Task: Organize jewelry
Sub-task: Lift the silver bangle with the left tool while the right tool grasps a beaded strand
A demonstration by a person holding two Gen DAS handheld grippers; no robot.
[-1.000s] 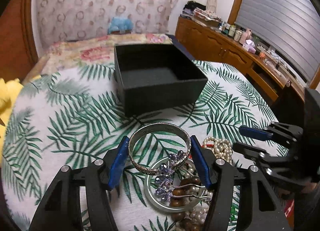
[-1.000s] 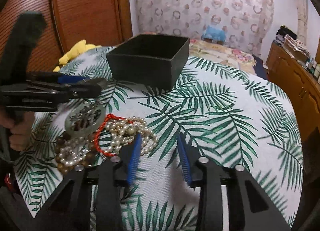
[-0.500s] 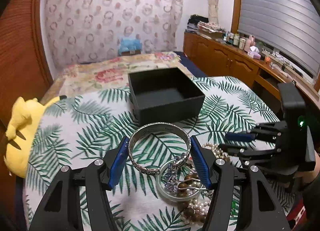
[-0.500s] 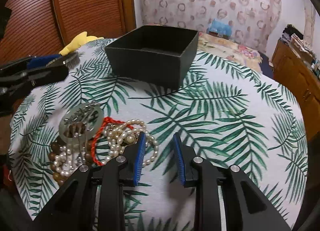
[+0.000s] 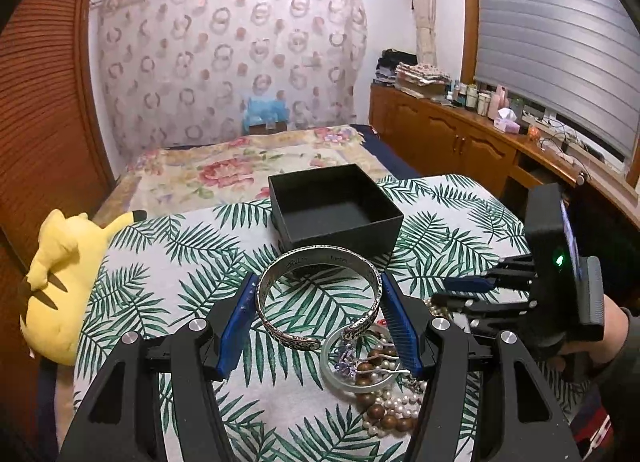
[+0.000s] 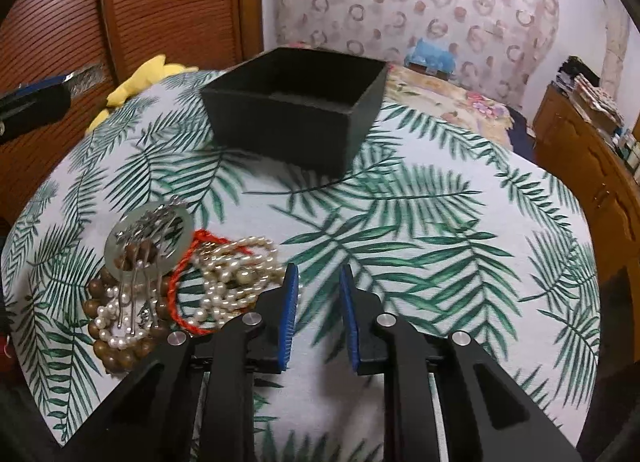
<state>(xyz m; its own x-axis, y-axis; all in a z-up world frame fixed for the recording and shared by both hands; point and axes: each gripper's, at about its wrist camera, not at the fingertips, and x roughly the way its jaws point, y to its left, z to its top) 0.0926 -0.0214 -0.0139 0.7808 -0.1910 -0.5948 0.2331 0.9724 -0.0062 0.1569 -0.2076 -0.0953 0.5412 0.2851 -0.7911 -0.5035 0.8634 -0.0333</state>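
Right now the left tool point(image 5: 318, 312) grips a silver cuff bangle point(image 5: 316, 294) between its blue pads point(image 5: 240, 314), one pad against each side of the band. The bangle is lifted clear of the counter point(image 5: 180, 262), lying roughly level, with its open ends turned toward the camera and engraved lettering visible on the inner face. It hangs in front of the black open-topped box point(image 5: 334, 207), which stands on the palm-leaf cloth toward the far side of the counter.

Below and to the right of the bangle sits the remaining jewelry pile point(image 5: 380, 378): a pale ring-shaped disc point(image 5: 356, 362) with a purple-stoned hair comb point(image 5: 352, 358) lying across it, brown wooden beads point(image 5: 384, 418) and strands of small pearls point(image 5: 404, 402). From the right wrist view the same heap shows a red cord point(image 6: 180, 282) looped between the disc point(image 6: 150, 240) and a larger tangle of pearl strands point(image 6: 236, 278).

The right tool point(image 6: 318, 314) holds nothing; its jaws stand narrowly apart, low over the cloth, with the left pad just beside the pearl tangle. In the left wrist view this tool point(image 5: 464, 294) appears at the right edge, held in a hand point(image 5: 612, 326), with a green light lit on its body.

A yellow plush toy point(image 5: 60, 286) lies at the left edge of the counter. Behind the counter is a bed with a floral cover point(image 5: 240, 169), and a wooden sideboard point(image 5: 460, 141) runs along the right wall.
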